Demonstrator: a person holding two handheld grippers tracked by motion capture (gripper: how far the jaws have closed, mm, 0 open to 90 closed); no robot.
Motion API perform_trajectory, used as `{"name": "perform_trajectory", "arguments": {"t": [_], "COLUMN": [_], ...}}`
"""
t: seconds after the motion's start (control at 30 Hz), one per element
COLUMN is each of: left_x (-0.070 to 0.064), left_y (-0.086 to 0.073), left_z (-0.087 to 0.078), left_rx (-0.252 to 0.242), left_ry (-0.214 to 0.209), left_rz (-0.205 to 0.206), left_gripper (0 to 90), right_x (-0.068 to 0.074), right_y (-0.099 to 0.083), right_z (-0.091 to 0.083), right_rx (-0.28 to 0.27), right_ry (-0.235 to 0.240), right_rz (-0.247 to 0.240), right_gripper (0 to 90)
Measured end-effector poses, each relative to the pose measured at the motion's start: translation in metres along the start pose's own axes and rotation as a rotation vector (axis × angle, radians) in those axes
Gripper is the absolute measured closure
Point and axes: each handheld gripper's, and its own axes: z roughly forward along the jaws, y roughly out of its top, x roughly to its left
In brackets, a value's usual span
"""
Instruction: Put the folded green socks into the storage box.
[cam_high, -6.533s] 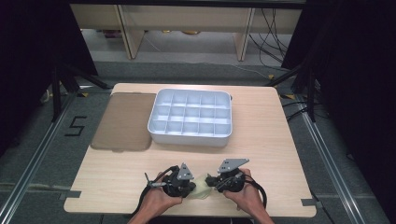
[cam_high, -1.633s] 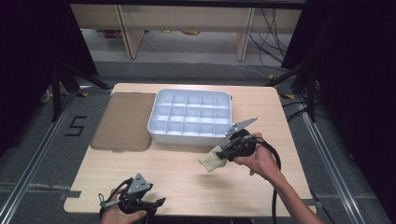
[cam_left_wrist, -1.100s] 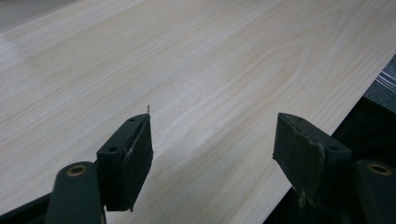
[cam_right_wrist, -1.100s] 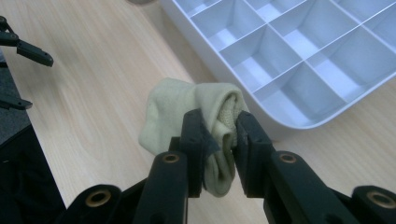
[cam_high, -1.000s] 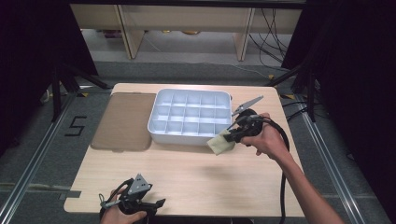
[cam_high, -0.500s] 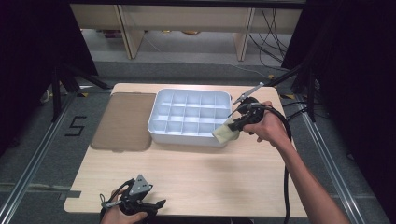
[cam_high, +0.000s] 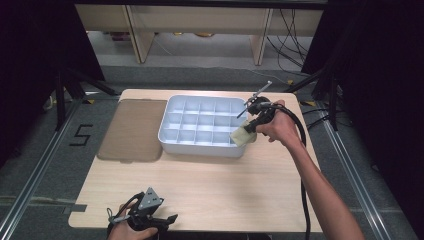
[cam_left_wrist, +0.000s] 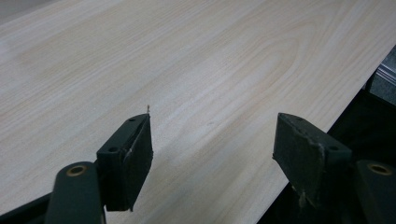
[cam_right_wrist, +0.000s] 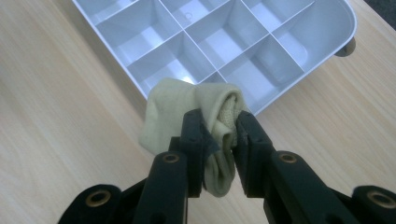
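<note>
A pale yellow folded cloth (cam_right_wrist: 187, 112) is pinched in my right gripper (cam_right_wrist: 219, 128), which is shut on it. In the high view the cloth (cam_high: 241, 136) hangs over the near right corner of the white compartment tray (cam_high: 172, 140), with my right gripper (cam_high: 248, 130) just above it. The right gripper view has the tray's (cam_right_wrist: 299, 65) empty compartments directly beyond the cloth. My left gripper (cam_high: 167, 220) rests at the table's near left edge. Its jaws stand wide apart over bare wood with nothing between its fingertips (cam_left_wrist: 212, 140).
A brown flat lid (cam_high: 132, 129) lies left of the tray. The light wood table (cam_high: 215, 185) spreads between the tray and the front edge. Black cable trails from the right hand along the forearm. Dark floor and metal rails surround the table.
My right gripper has carried the cloth from the table's front middle to the tray's near right corner. The left gripper let go of the cloth, then drew back to the near left edge.
</note>
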Motion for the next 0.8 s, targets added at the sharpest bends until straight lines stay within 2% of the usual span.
{"name": "perform_trajectory", "arguments": {"t": [0.2, 0.37, 0.5, 0.53, 0.63, 0.7, 0.8], "left_x": [-0.001, 0.000, 0.000, 0.000, 0.000, 0.000, 0.000], "left_y": [0.000, 0.000, -0.001, -0.001, -0.001, -0.001, -0.001], "left_z": [0.001, 0.000, 0.000, 0.001, 0.000, 0.000, 0.000], "left_rx": [-0.003, 0.004, 0.005, 0.005, 0.006, 0.008, 0.005], "left_ry": [0.000, -0.003, 0.005, 0.001, 0.003, -0.005, 0.002], "left_rz": [-0.009, 0.015, 0.012, 0.003, 0.007, 0.008, 0.011], "left_gripper": [27.6, 27.6, 27.6, 27.6, 27.6, 27.6, 27.6], "right_x": [-0.001, -0.001, -0.002, -0.002, -0.003, -0.002, -0.002], "right_y": [0.007, 0.011, 0.014, 0.015, 0.017, 0.019, 0.020], "right_z": [0.012, 0.021, 0.028, 0.030, 0.036, 0.040, 0.046], "right_rx": [0.035, 0.063, 0.081, 0.089, 0.106, 0.117, 0.128], "right_ry": [-0.026, -0.037, -0.059, -0.062, -0.079, -0.090, -0.098], "right_rz": [-0.006, -0.007, -0.018, -0.006, -0.038, -0.024, -0.038], "right_gripper": [75.5, 75.4, 75.4, 75.4, 75.4, 75.4, 75.3]}}
